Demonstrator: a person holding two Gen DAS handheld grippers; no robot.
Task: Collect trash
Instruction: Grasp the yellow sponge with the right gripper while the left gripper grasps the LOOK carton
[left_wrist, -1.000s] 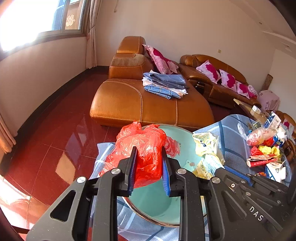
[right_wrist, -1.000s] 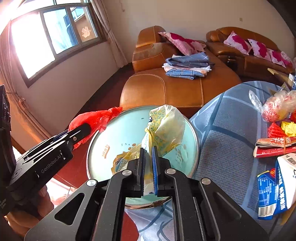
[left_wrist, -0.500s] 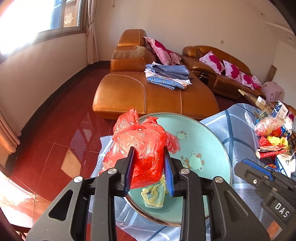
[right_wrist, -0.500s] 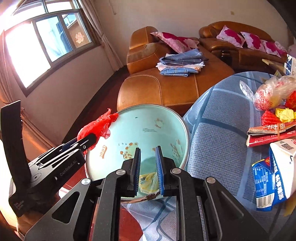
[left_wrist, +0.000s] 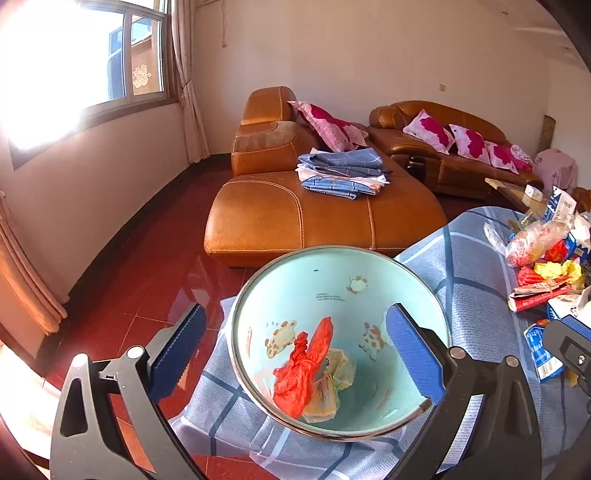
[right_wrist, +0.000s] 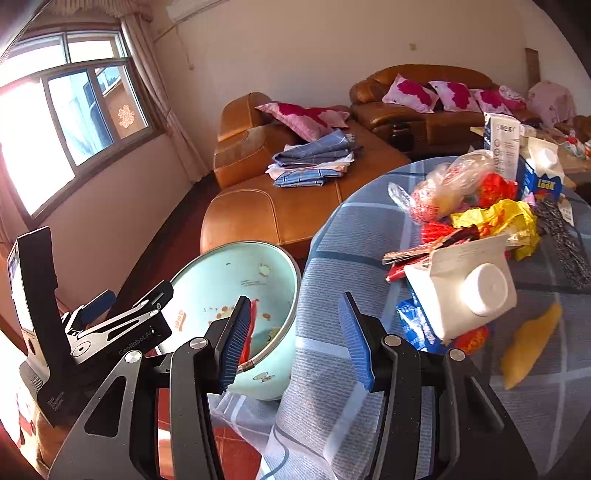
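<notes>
Both tongs are open and hold nothing.

From the left wrist view, the left tongs (left_wrist: 295, 354) hang over the big blue bowl (left_wrist: 424, 280), with the two blue pads spread wide, one on each side of it. Down inside the bowl, right between the pads, lies a red bag (left_wrist: 301, 373) on top of a crumpled yellow wrapper (left_wrist: 341, 369). So two bits of trash are already in. Off to the right of these tongs, on the blue checked cloth (left_wrist: 476, 266), sits a heap of more trash (left_wrist: 535, 254).

From the right wrist view, the right tongs (right_wrist: 295, 339) are also spread apart and empty. They sit over the edge of the cloth, with the bowl just to their left. The trash heap lies ahead and to the right of them. A white carton with a round cap (right_wrist: 465, 288) is the nearest piece, just past the right pad. Behind it are a yellow wrapper (right_wrist: 498, 221) and a clear bag (right_wrist: 443, 188). An orange scrap (right_wrist: 528, 343) lies further right.

I think this is the pause between drops: one load is in and the next is not yet picked. The next move looks like a reach to the right for the carton. It is bulky, so the pads should close on a flat side or a thin edge, then carry it left to the bowl.
</notes>
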